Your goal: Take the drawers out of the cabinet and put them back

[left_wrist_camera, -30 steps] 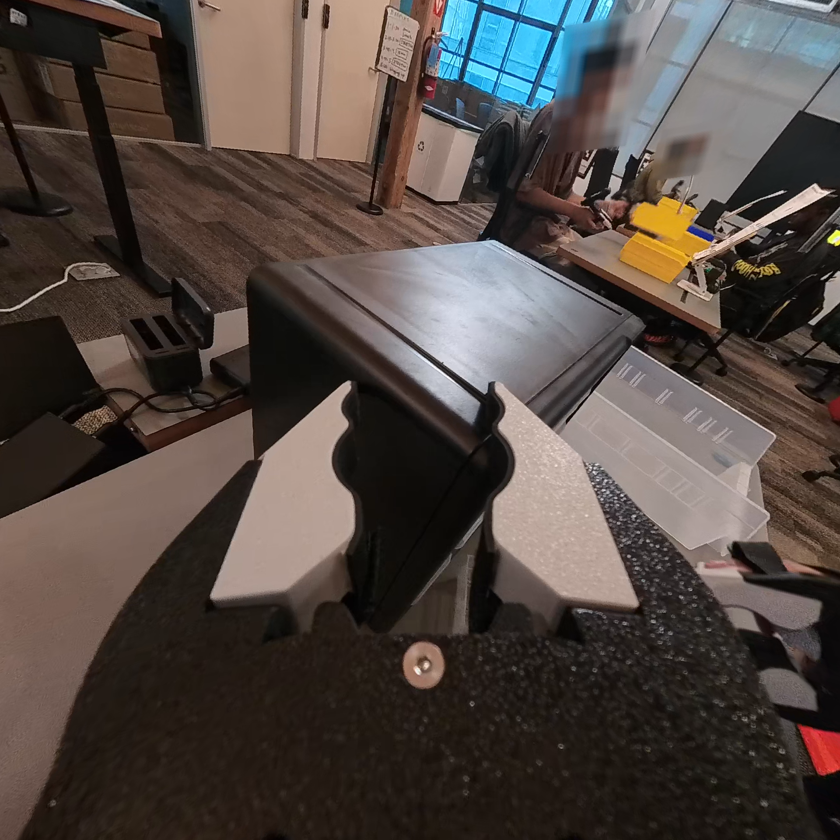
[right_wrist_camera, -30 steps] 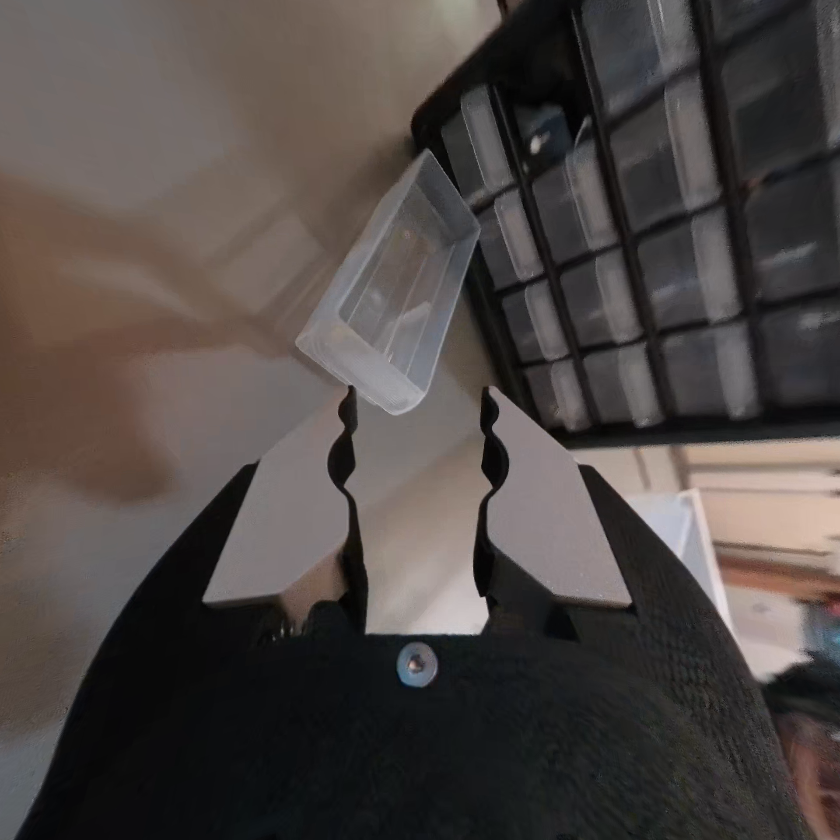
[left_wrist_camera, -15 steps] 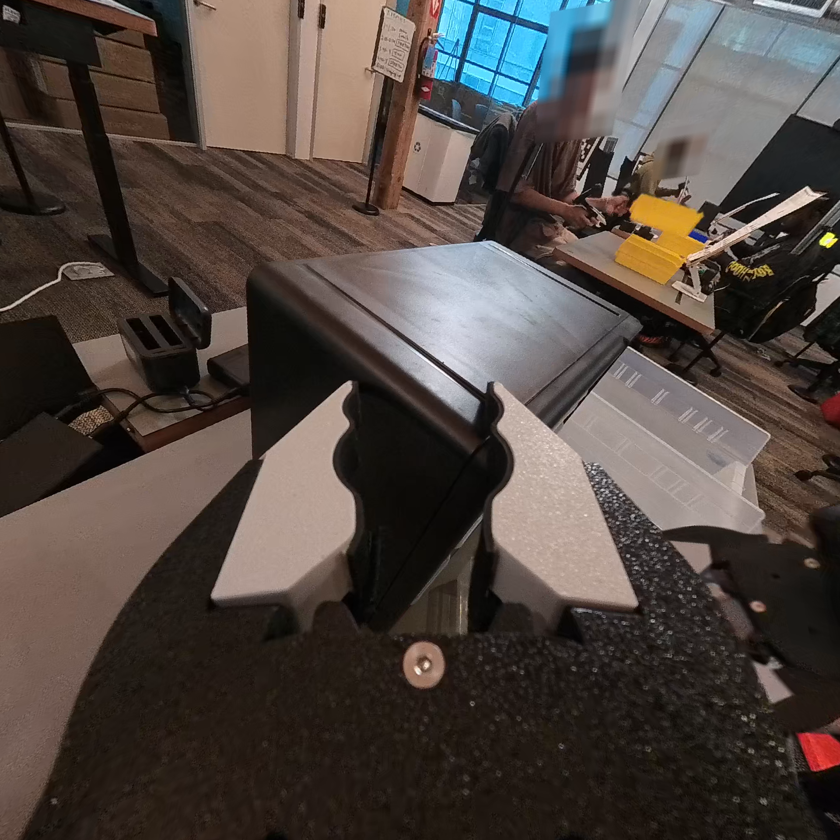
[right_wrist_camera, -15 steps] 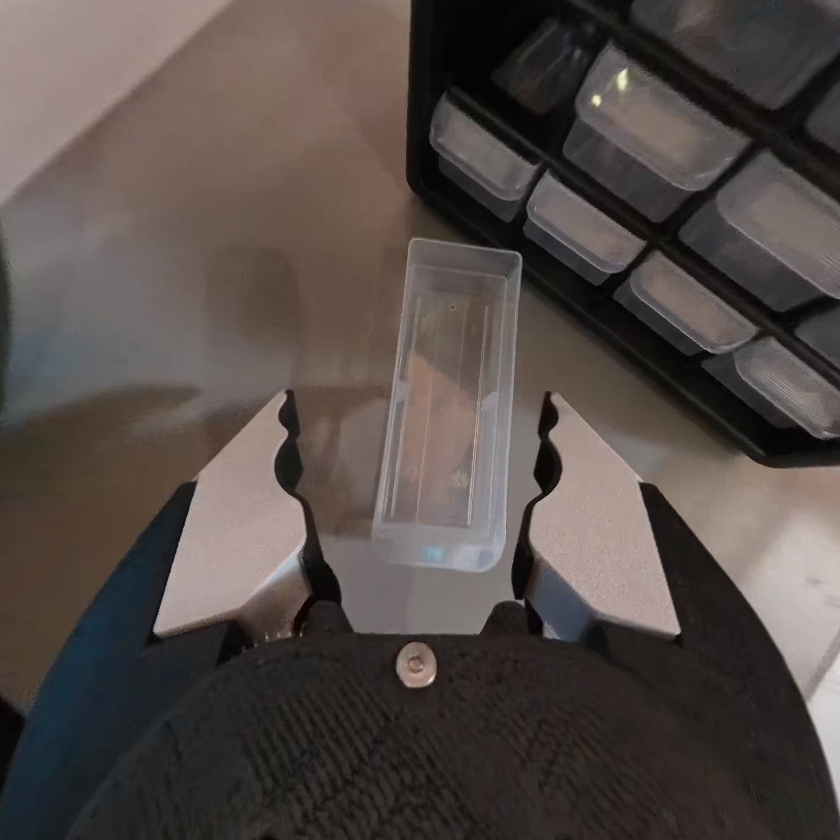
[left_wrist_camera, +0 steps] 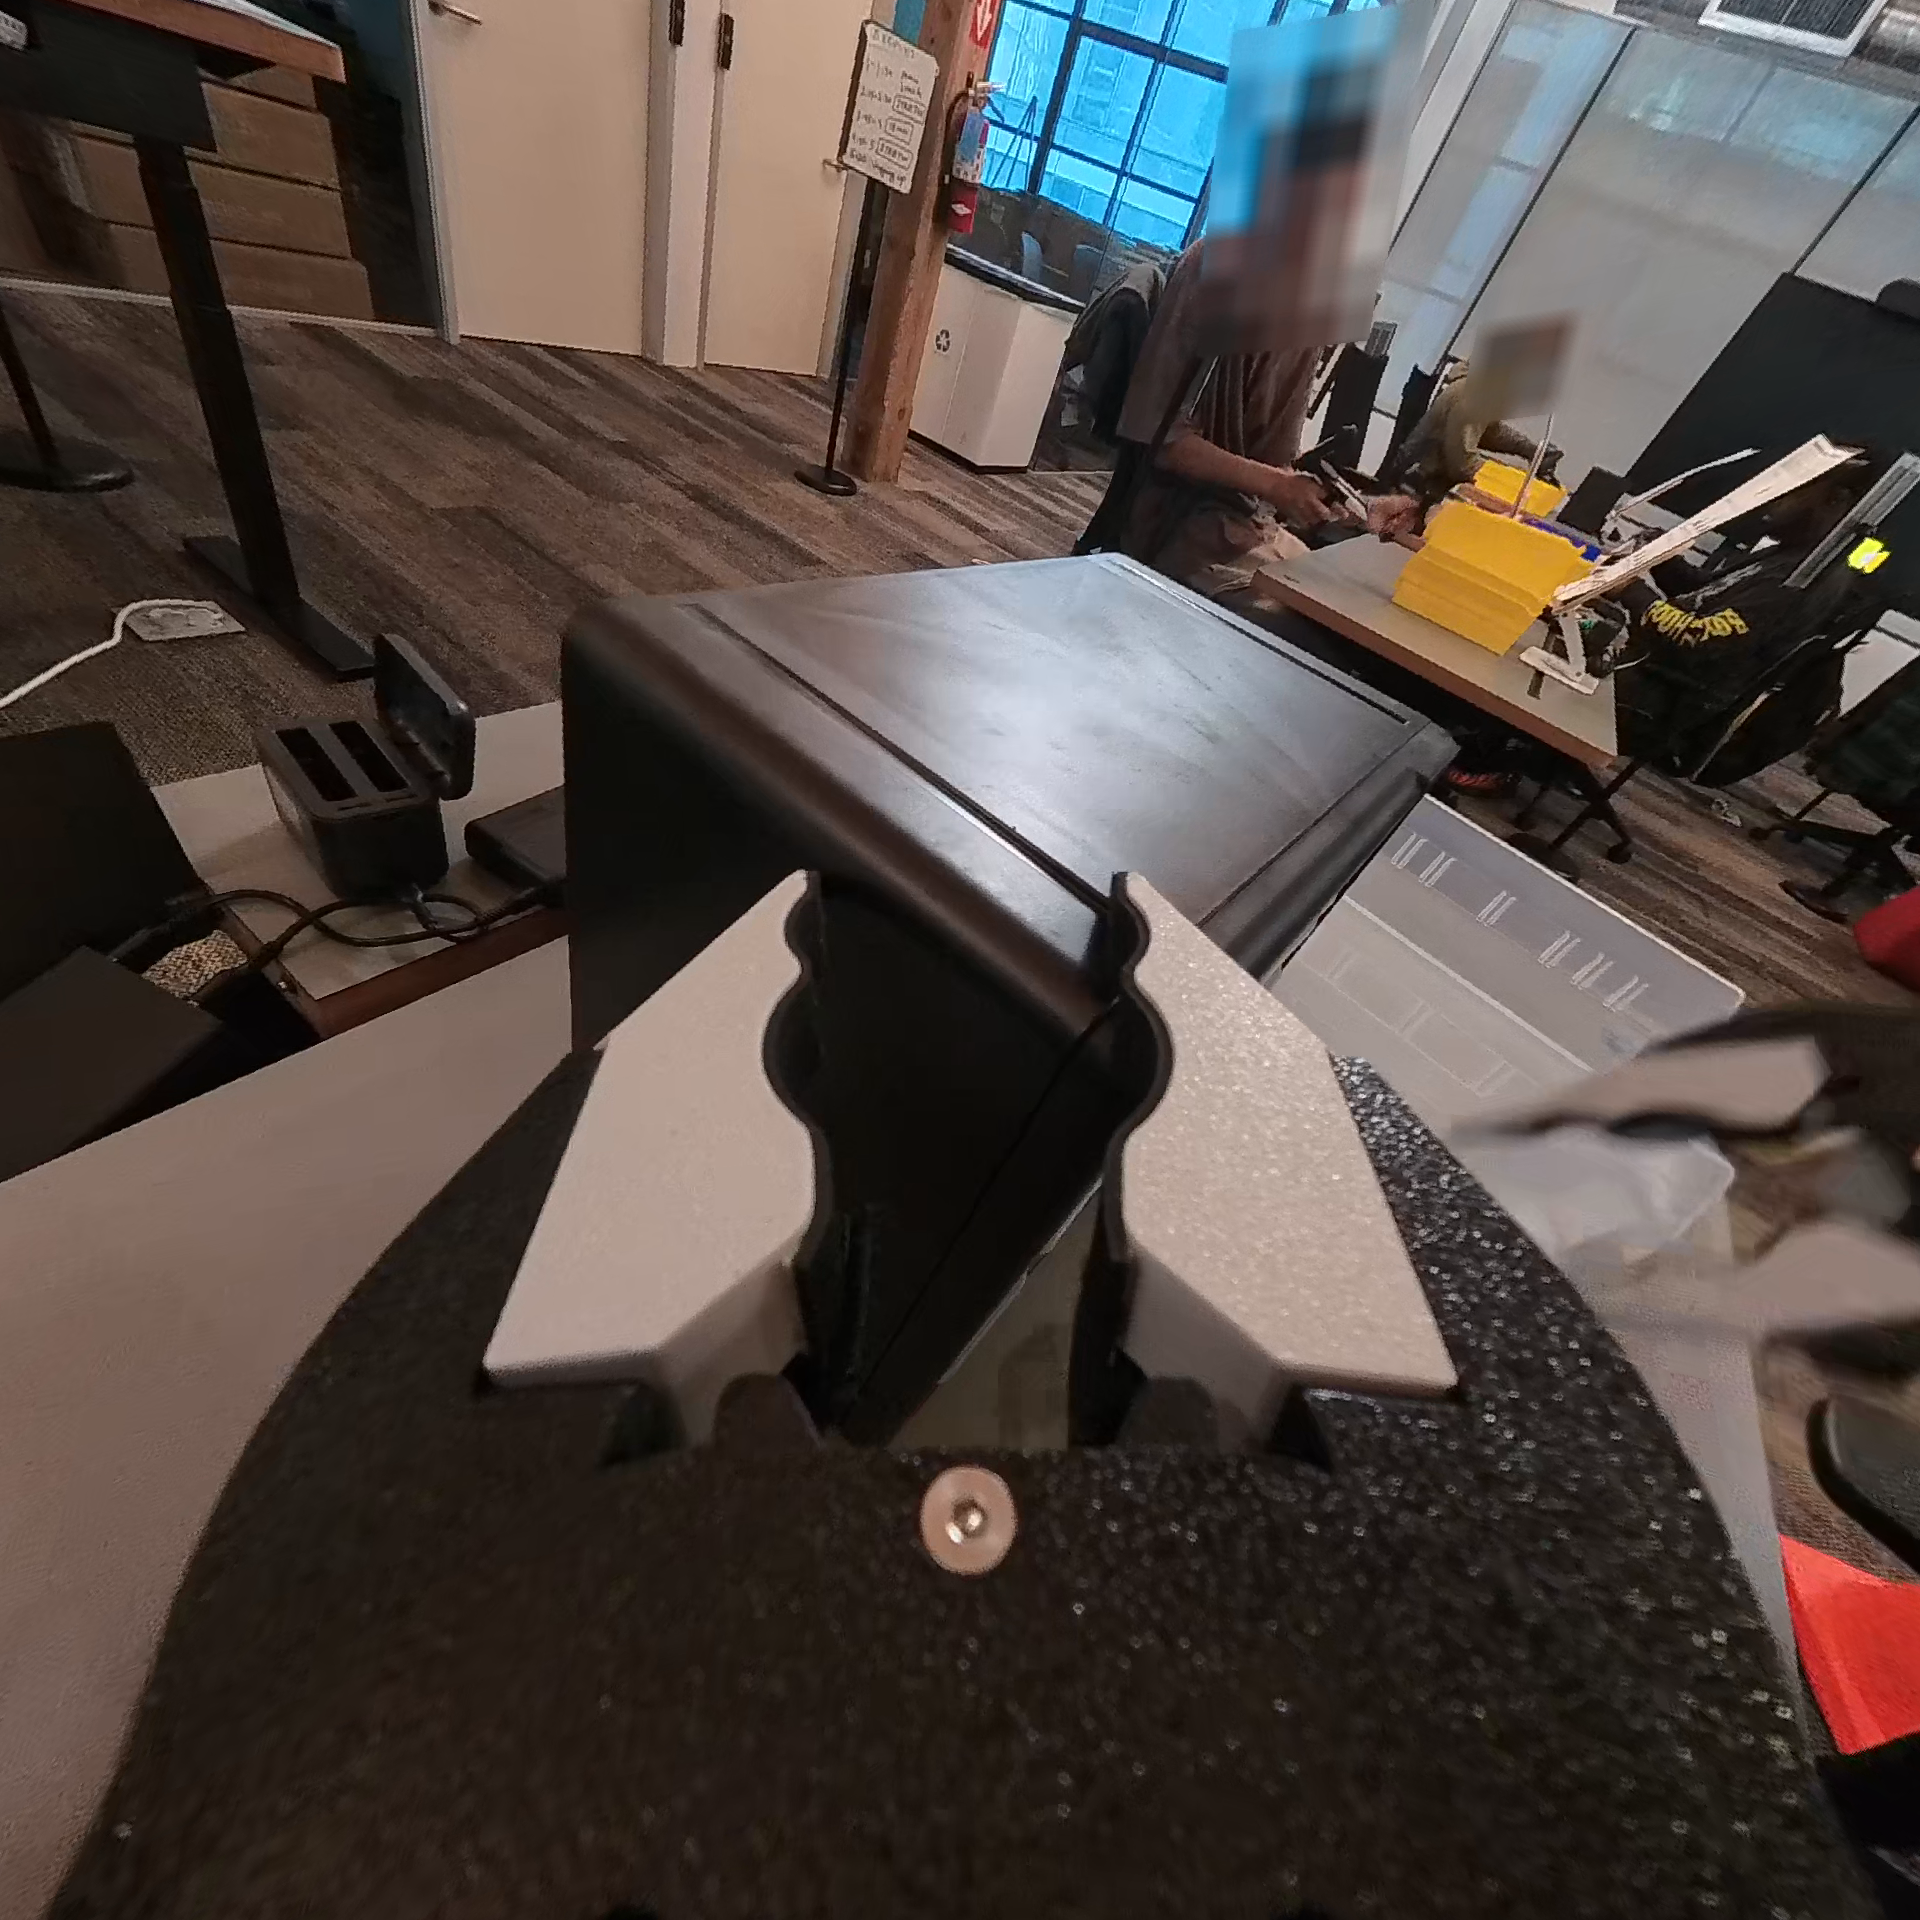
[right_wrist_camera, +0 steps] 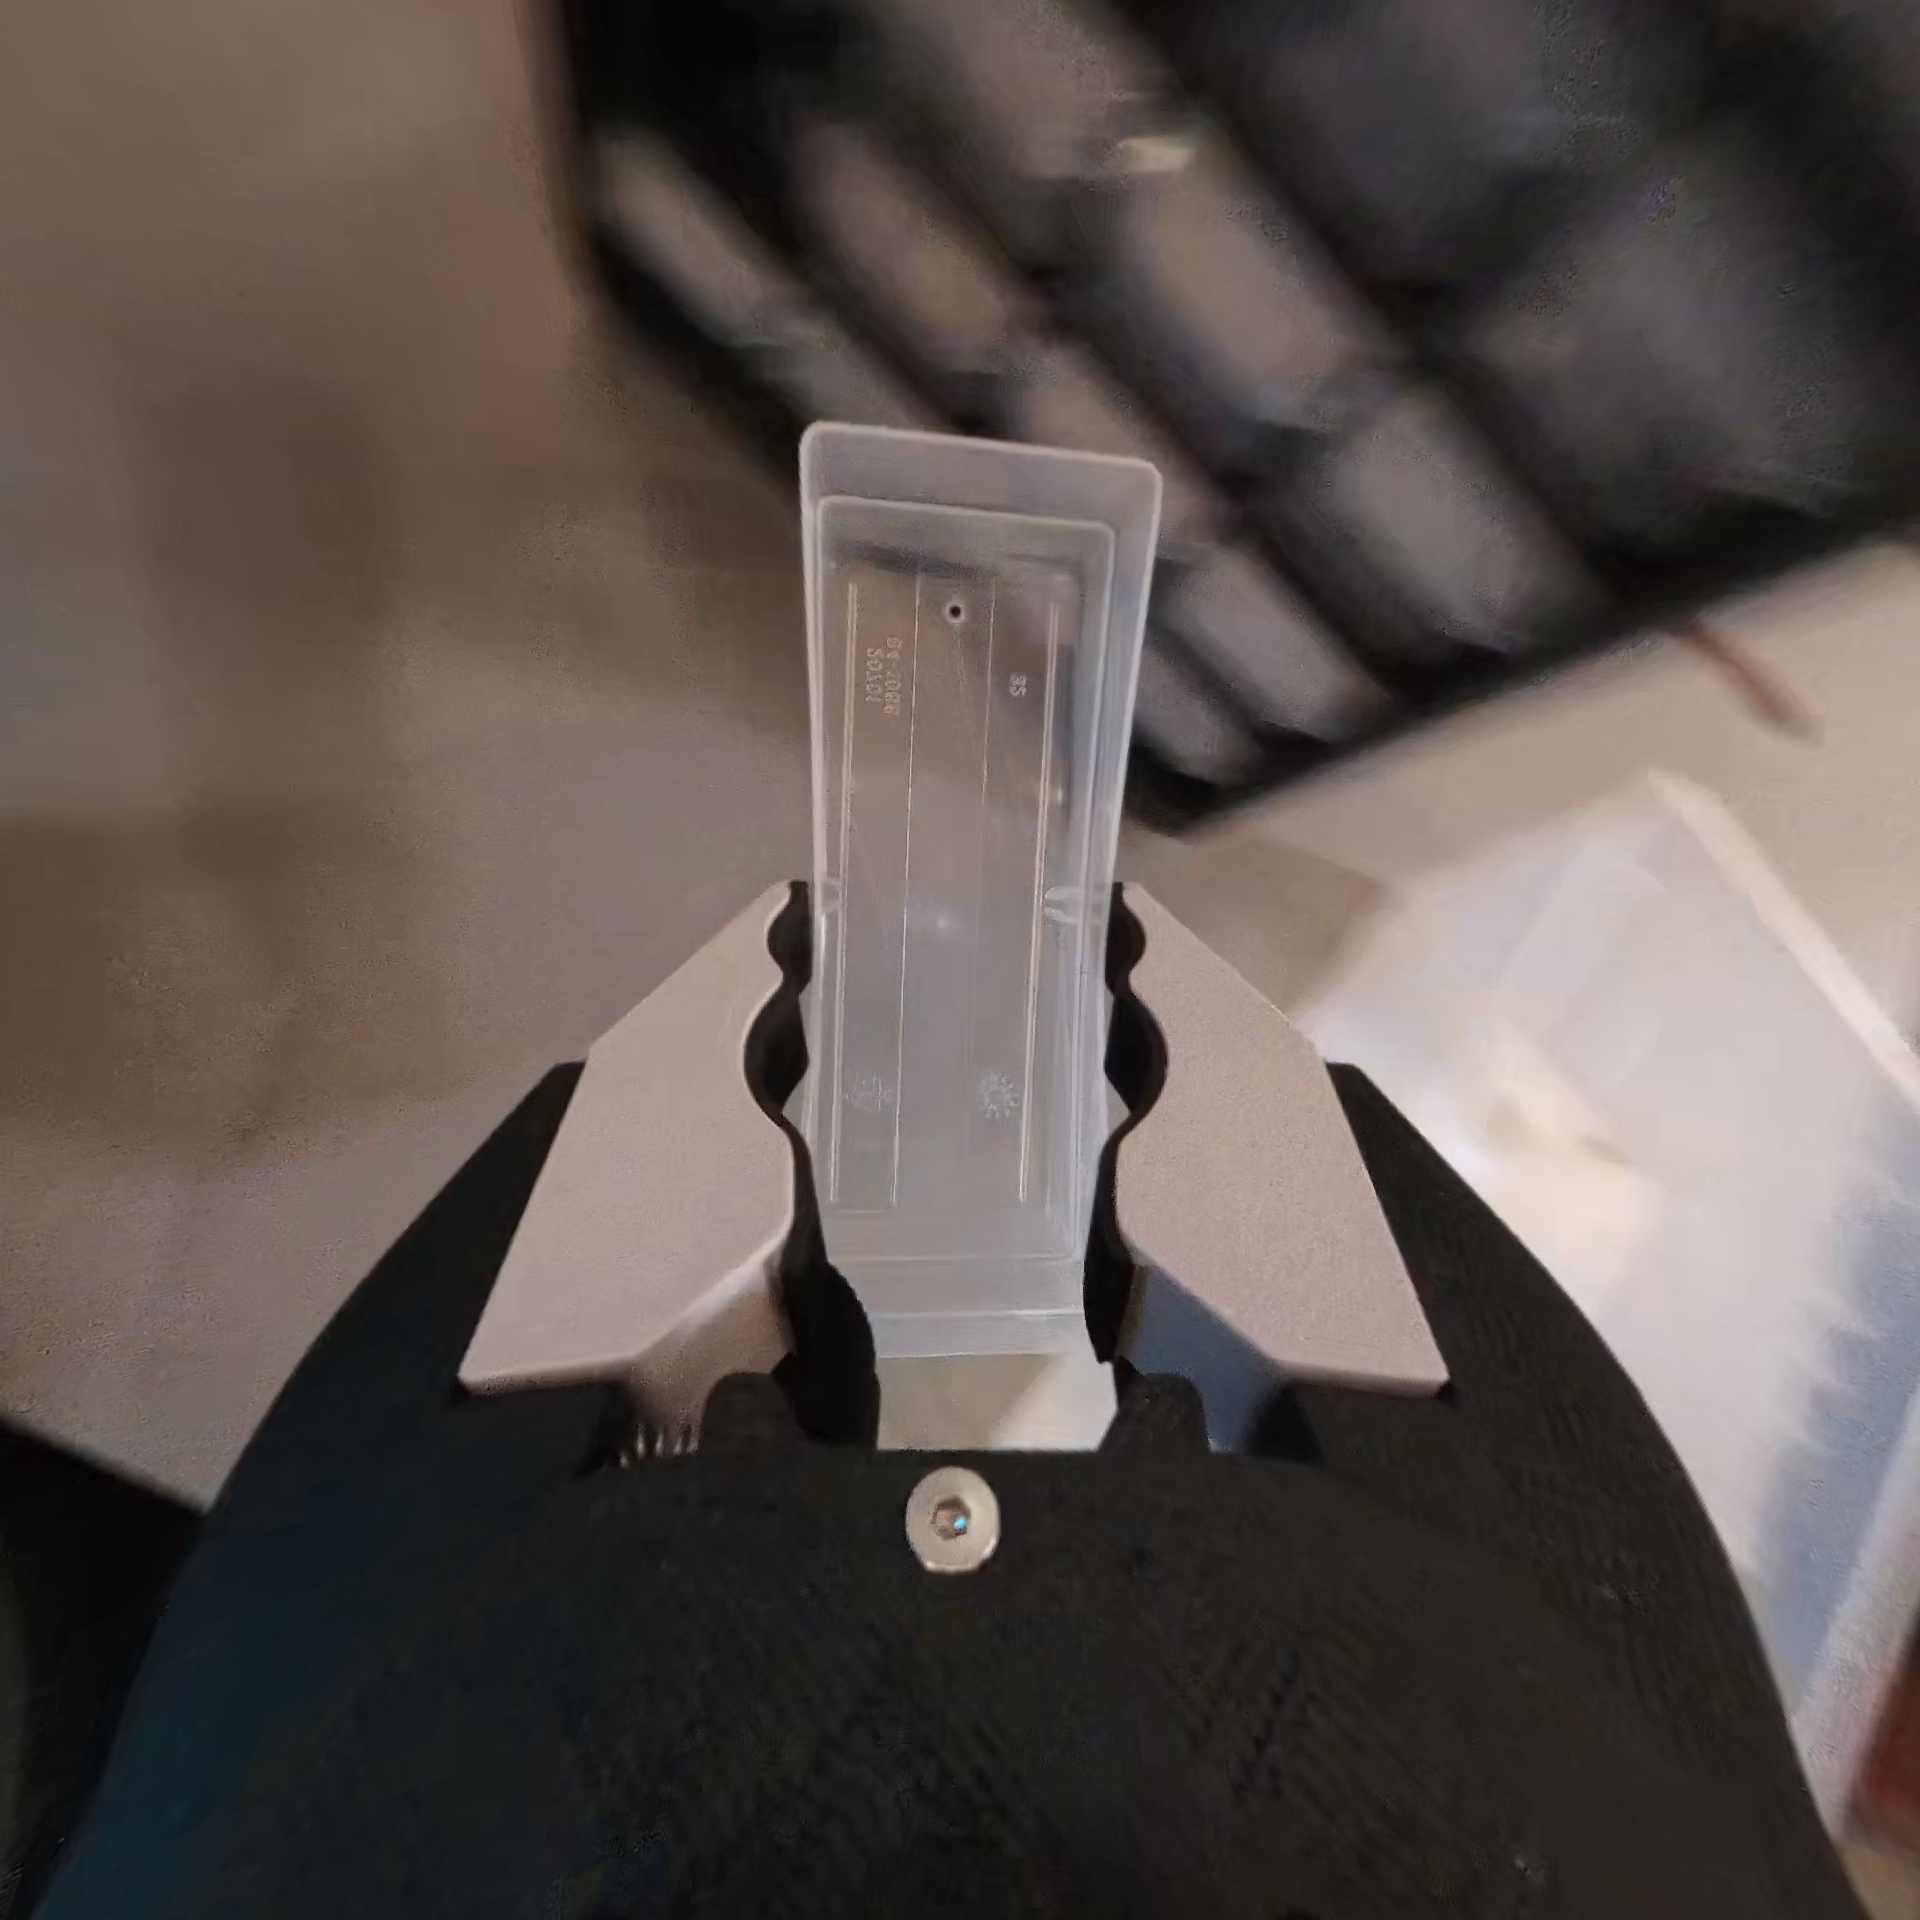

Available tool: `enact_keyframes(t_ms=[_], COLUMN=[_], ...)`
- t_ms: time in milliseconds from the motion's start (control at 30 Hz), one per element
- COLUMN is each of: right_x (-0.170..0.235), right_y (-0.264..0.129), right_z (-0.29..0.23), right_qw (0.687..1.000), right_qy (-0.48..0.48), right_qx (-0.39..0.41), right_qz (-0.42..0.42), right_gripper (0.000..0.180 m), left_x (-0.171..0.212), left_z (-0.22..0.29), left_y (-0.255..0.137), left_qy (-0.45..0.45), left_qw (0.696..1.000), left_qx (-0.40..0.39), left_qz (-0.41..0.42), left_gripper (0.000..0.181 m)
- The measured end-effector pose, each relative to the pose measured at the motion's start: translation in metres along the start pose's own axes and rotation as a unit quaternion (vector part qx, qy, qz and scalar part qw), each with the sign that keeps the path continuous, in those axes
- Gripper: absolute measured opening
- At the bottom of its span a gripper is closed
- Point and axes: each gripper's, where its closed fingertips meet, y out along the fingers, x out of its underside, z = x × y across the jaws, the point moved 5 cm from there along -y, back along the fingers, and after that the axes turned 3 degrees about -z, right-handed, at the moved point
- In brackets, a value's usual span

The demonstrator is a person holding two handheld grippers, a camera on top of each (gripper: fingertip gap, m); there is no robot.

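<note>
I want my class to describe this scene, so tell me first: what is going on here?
A person works with two hand-held grippers. The left gripper is clamped on the top corner of a black cabinet, steadying it on the table. The right gripper holds a clear plastic drawer by its sides, out of the cabinet. That view is blurred, so its target slot is unclear.

Open-plan office: desks [left_wrist_camera: 1455, 644], glass partitions [left_wrist_camera: 1662, 208], carpet floor [left_wrist_camera: 520, 468], seated person [left_wrist_camera: 1226, 436] working.
</note>
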Motion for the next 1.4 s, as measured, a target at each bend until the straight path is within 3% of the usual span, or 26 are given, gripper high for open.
enact_keyframes(t_ms=[133, 300, 400, 600, 767, 833, 900, 933, 1100, 1400], right_x=[0.047, 0.100, 0.113, 0.133, 0.132, 0.130, 0.127, 0.125, 0.130, 0.132], right_y=[-0.068, -0.046, -0.009, 0.051, 0.076, 0.083, 0.086, 0.086, 0.079, 0.091], right_z=[0.111, 0.200, 0.211, 0.217, 0.224, 0.226, 0.223, 0.220, 0.204, 0.224], right_qw=[0.987, 0.984, 0.984, 0.951, 0.937, 0.930, 0.930, 0.931, 0.917, 0.895], right_qy=[0.040, -0.003, -0.063, -0.217, -0.277, -0.309, -0.324, -0.325, -0.368, -0.395], right_qx=[0.155, 0.130, 0.036, -0.079, -0.076, -0.055, -0.041, -0.038, -0.018, 0.071], right_qz=[-0.006, -0.126, -0.160, -0.206, -0.201, -0.190, -0.171, -0.161, -0.156, -0.193], right_gripper=[0.055, 0.053, 0.052, 0.055, 0.063, 0.091, 0.101, 0.100, 0.052, 0.035], left_x=[0.000, 0.000, 0.001, 0.001, 0.001, 0.001, 0.002, 0.002, 0.002, 0.002], left_z=[0.002, 0.002, 0.001, 0.001, 0.000, 0.000, -0.001, -0.002, -0.002, -0.002], left_y=[-0.001, -0.001, -0.002, -0.002, -0.002, -0.002, -0.002, -0.002, -0.002, -0.002], left_qy=[0.000, 0.004, -0.003, -0.008, -0.010, -0.009, -0.009, -0.010, -0.010, -0.010], left_qw=[1.000, 1.000, 1.000, 1.000, 1.000, 1.000, 1.000, 1.000, 1.000, 1.000], left_qx=[-0.002, -0.001, 0.013, 0.015, 0.018, 0.018, 0.018, 0.020, 0.023, 0.024], left_qz=[-0.005, -0.004, -0.001, -0.002, 0.000, 0.001, 0.003, 0.004, 0.006, 0.006], left_gripper=[0.051, 0.050, 0.049, 0.049, 0.049, 0.049, 0.050, 0.050, 0.050, 0.050])
